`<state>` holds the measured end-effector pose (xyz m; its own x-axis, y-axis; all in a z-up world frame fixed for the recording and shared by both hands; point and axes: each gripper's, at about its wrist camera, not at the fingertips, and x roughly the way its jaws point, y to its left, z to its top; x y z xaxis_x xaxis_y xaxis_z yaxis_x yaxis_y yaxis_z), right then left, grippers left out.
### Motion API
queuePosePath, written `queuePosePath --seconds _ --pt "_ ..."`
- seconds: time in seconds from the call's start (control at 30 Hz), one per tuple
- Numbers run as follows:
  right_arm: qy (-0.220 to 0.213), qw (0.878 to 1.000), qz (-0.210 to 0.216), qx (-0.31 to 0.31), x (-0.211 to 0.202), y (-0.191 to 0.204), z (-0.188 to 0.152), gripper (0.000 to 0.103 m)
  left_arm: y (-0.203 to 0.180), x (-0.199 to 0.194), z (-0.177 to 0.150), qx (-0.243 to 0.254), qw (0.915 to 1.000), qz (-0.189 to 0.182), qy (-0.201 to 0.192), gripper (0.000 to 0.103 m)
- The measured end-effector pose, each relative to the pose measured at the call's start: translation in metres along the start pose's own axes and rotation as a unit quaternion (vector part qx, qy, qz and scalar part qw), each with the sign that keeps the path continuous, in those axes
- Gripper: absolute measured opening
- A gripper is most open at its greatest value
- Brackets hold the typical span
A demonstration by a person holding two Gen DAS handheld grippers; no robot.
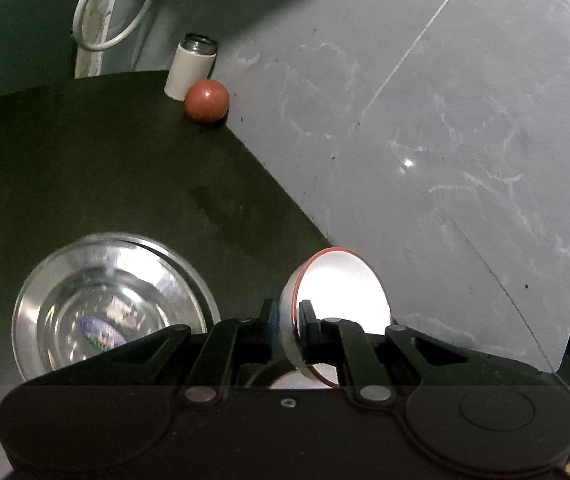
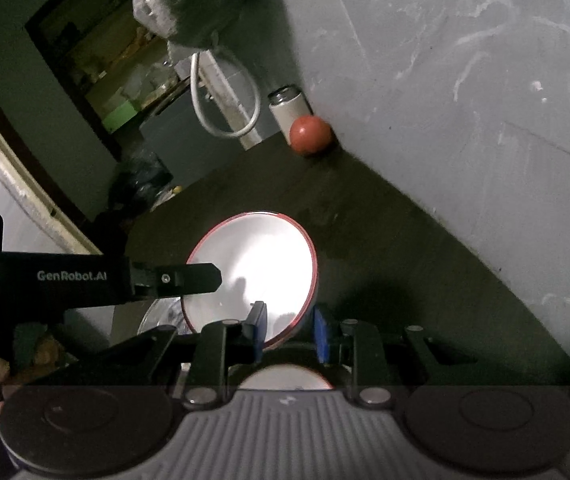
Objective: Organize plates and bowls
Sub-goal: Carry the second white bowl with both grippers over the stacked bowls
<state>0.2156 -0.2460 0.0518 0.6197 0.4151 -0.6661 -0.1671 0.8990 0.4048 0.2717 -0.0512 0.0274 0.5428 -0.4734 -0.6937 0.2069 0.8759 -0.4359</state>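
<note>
My left tongs (image 1: 288,326) are pinched nearly shut on the rim of a white bowl with a red edge (image 1: 341,292), one finger outside the wall, the other inside. In the left wrist view the bowl stands tipped on its side, its bright inside facing right, hanging past the edge of the dark bench (image 1: 125,168) with the grey marbled floor (image 1: 465,140) beyond it.

My right tongs (image 2: 289,332) are closed narrow on a rim too: blue pads, one on the inside of a white bowl with a red rim (image 2: 257,256), one on the outside. This bowl faces up toward the camera, lifted over the bench. From the right wrist view the left tongs (image 2: 201,278) reach in from the left, their tip over the far-left side of that same white bowl; whether both of my tongs have hold of one bowl or two, I can't tell from here.

Just left of my left tongs, a steel bowl (image 1: 113,304) sits upright on the bench, shiny, with a label showing at its bottom. A sliver of it peeks out under the white bowl in the right view.

Further out, at the far corner of the bench, a red ball (image 1: 206,101) rests just beside a white cylinder with a metal top (image 1: 191,66). Behind them a white cable (image 1: 105,12) loops down.
</note>
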Motion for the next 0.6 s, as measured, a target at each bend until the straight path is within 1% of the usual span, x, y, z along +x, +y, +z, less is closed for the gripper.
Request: queuePosePath --seconds 0.3,0.6 --pt "0.026 1.000 0.002 -0.013 -0.016 -0.003 -0.021 0.028 -0.003 -0.006 -0.025 -0.018 0.9998 -0.003 0.011 0.012" --pt "0.037 0.999 0.004 -0.015 -0.027 -0.006 -0.029 0.028 -0.009 -0.011 -0.034 -0.024 0.9996 0.001 0.015 0.012"
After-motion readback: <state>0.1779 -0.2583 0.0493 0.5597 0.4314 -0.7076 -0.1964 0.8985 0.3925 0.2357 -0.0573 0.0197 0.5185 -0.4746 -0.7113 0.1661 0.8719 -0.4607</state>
